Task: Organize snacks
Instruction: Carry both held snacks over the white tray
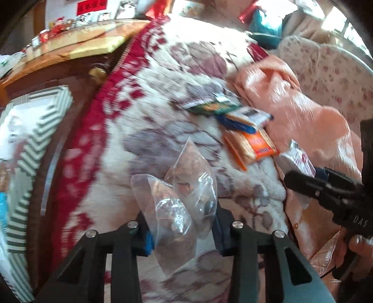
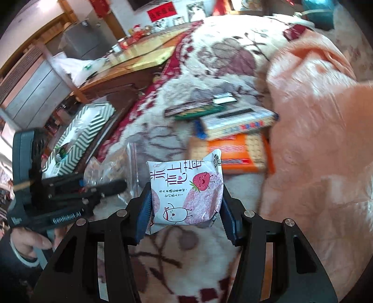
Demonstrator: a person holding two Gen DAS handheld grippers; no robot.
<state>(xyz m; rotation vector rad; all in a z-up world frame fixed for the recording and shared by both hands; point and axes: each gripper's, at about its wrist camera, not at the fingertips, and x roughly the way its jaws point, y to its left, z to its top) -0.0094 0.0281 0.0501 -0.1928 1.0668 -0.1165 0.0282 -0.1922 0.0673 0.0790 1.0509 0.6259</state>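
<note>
Gripping, left gripper [image 1: 184, 230]: we clench a clear plastic bag [image 1: 179, 200] above the floral blanket [image 1: 149, 130].
Right gripper [image 2: 186, 215]: we clamp a strawberry snack packet [image 2: 186, 188].
Striped box [image 2: 81, 137]: at the blanket's left edge, contents unclear.

1. Clear plastic bag [image 1: 179, 198]: contents too blurred to identify; its lower part sat behind the left tongs [image 1: 184, 230].
2. Striped box [image 1: 35, 163]: cut off by the left wrist frame edge, inside smeared.
3. Snack packs [image 1: 233, 121] on the blanket [image 1: 144, 98]: print unreadable, motion blur.
4. Strawberry packet [image 2: 186, 193]: side edges were hidden behind the right tongs' pads [image 2: 145, 209].
5. Red sign [image 2: 160, 12]: text too small.
</note>
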